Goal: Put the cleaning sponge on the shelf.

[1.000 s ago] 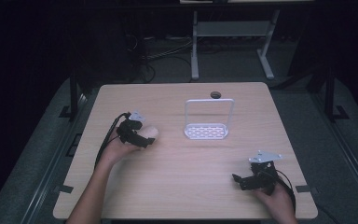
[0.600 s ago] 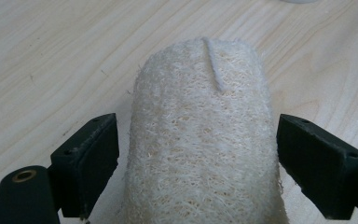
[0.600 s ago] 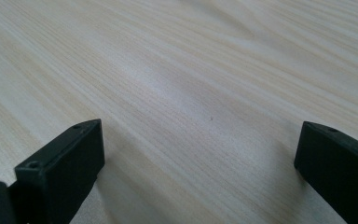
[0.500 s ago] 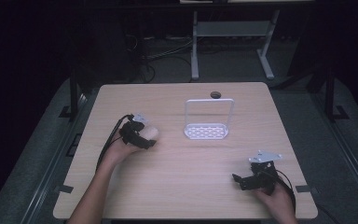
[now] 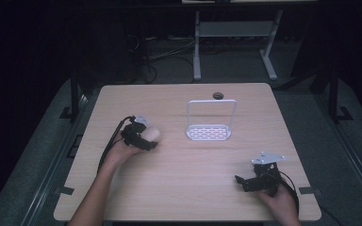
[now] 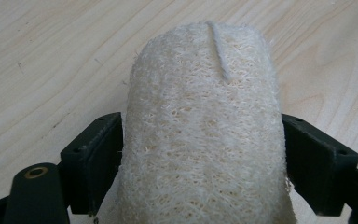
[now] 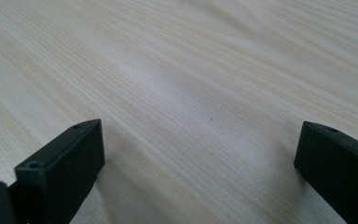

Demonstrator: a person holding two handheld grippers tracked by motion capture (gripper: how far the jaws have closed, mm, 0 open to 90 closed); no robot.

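Note:
A pale, coarse loofah sponge [image 6: 200,116] lies on the wooden table [image 5: 179,188] at the left. My left gripper [image 6: 200,135] has its two black jaws around the sponge, one against each side. The jaws have just been closing on it, and the pads touch its flanks. From above, the sponge [image 5: 153,135] pokes out of the left gripper [image 5: 147,140], which a hand holds low over the table. My right gripper [image 5: 241,181] rests near the front right corner. Seen up close, my right gripper [image 7: 200,140] stands open over bare wood.
A white perforated tray with a tall wire handle [image 5: 209,132] stands right of the sponge, near the table's middle. A dark round grommet [image 5: 217,96] sits at the far edge. Cables trail from both grippers. Dark floor and a metal stand lie beyond the table.
The left hand has shifted slightly, and the pale sponge now shows at its gripper's tip. The right gripper has stayed put.

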